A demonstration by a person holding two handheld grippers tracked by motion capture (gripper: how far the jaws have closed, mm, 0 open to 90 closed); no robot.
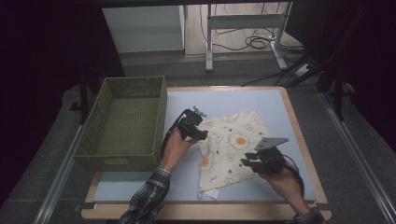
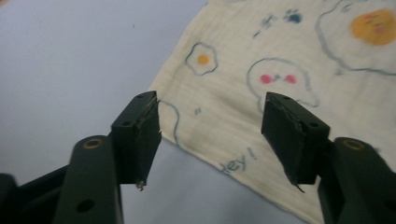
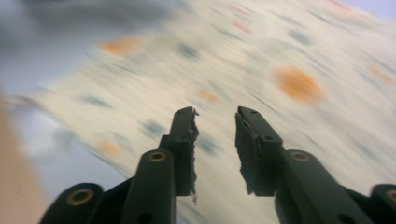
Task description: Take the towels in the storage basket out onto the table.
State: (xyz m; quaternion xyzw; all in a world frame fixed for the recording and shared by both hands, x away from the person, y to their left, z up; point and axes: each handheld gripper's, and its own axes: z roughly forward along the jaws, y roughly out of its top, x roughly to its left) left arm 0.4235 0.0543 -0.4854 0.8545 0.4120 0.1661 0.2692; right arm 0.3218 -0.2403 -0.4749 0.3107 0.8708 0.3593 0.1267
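A cream cloth printed with fried eggs lies partly folded on the pale blue table mat. My left gripper hovers at the cloth's left edge, jaws open. In the left gripper view the cloth's edge lies below the gap and neither pad touches it. My right gripper is over the cloth's right side, pointing left. The right gripper view is blurred; its jaws stand a little apart above the cloth with nothing between them.
An olive woven basket stands at the table's left, its rim close to my left hand. The wooden table edge runs along the right. A metal frame and cables lie on the floor beyond the table.
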